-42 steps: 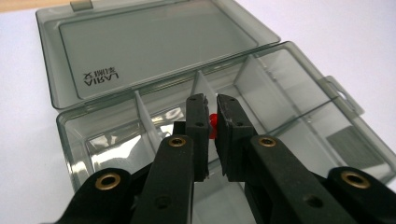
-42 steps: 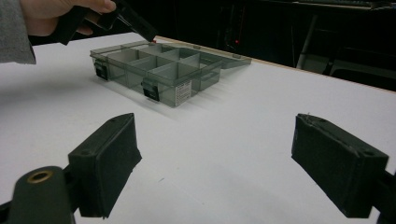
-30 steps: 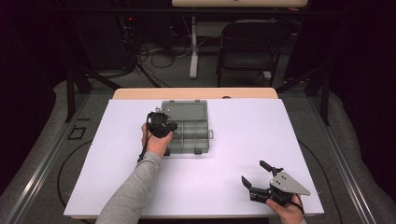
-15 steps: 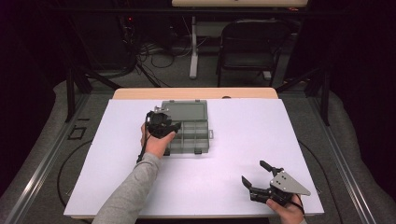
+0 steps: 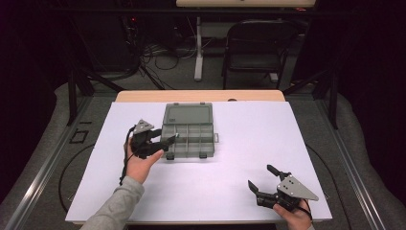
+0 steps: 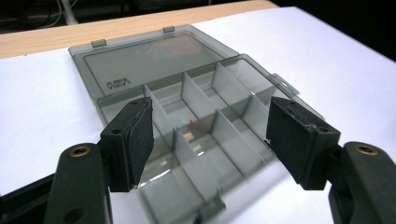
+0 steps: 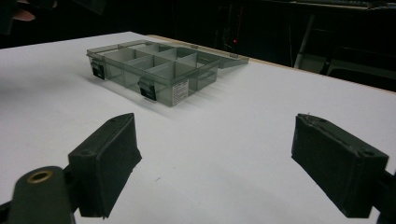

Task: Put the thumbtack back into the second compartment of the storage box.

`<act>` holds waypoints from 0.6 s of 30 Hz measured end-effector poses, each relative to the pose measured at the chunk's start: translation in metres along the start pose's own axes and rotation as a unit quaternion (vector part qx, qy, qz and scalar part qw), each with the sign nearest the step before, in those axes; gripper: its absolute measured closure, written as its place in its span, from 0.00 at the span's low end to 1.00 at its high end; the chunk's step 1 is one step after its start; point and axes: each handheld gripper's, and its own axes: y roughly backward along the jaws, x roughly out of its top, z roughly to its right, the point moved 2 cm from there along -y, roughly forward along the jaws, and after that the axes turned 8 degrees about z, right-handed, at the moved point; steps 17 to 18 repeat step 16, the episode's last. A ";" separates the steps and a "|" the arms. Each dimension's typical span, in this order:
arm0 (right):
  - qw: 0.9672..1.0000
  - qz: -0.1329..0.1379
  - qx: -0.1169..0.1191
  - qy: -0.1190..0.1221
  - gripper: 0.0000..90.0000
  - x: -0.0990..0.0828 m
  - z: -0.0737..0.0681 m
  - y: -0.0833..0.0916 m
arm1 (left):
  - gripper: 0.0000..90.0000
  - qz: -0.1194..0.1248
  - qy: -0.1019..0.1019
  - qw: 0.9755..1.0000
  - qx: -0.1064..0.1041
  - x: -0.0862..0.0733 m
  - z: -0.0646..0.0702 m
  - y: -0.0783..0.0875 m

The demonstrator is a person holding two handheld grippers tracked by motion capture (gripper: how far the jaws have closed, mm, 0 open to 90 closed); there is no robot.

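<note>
White tabletop (image 5: 287, 143) bears an open, translucent grey compartment box (image 5: 187, 130).

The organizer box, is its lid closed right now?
No, the organizer box has its lid folded flat back on the table, with compartments exposed.

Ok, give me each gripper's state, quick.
Left gripper: open, jaws just opened, holding nothing, by the compartment box.
Right gripper: open, holding nothing.

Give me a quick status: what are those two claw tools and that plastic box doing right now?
Left gripper open, jaws just widened, nothing between them, beside the box. Right gripper open, idle, near table edge. Compartment box lid open, flat. Nothing in the way.
</note>
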 end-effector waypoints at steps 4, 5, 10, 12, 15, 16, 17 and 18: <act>1.000 -0.001 -0.001 -0.001 0.16 0.000 0.000 0.000 | 0.35 0.023 0.003 1.000 0.001 -0.012 -0.003 0.028; 1.000 -0.001 -0.001 -0.001 0.16 0.000 0.000 0.000 | 0.35 0.025 0.002 1.000 -0.001 -0.014 -0.003 0.033; 1.000 0.000 -0.003 0.000 0.16 0.000 0.000 0.000 | 0.35 0.039 -0.014 0.999 -0.003 -0.036 -0.003 0.065; 1.000 -0.002 -0.006 -0.001 0.16 -0.001 0.001 0.000 | 0.35 0.044 -0.018 0.999 0.002 -0.044 -0.004 0.075; 1.000 -0.004 -0.008 -0.003 0.15 -0.001 0.003 0.000 | 0.35 0.042 -0.011 0.999 0.010 -0.059 -0.009 0.089; 1.000 -0.007 -0.009 -0.004 0.15 -0.001 0.003 0.001 | 0.35 0.037 -0.006 0.999 0.013 -0.062 -0.011 0.091; 1.000 -0.007 -0.009 -0.004 0.15 -0.001 0.003 0.001 | 0.35 0.037 -0.006 0.999 0.013 -0.062 -0.011 0.091; 1.000 -0.007 -0.009 -0.004 0.15 -0.001 0.003 0.001 | 0.35 0.037 -0.006 0.999 0.013 -0.062 -0.011 0.091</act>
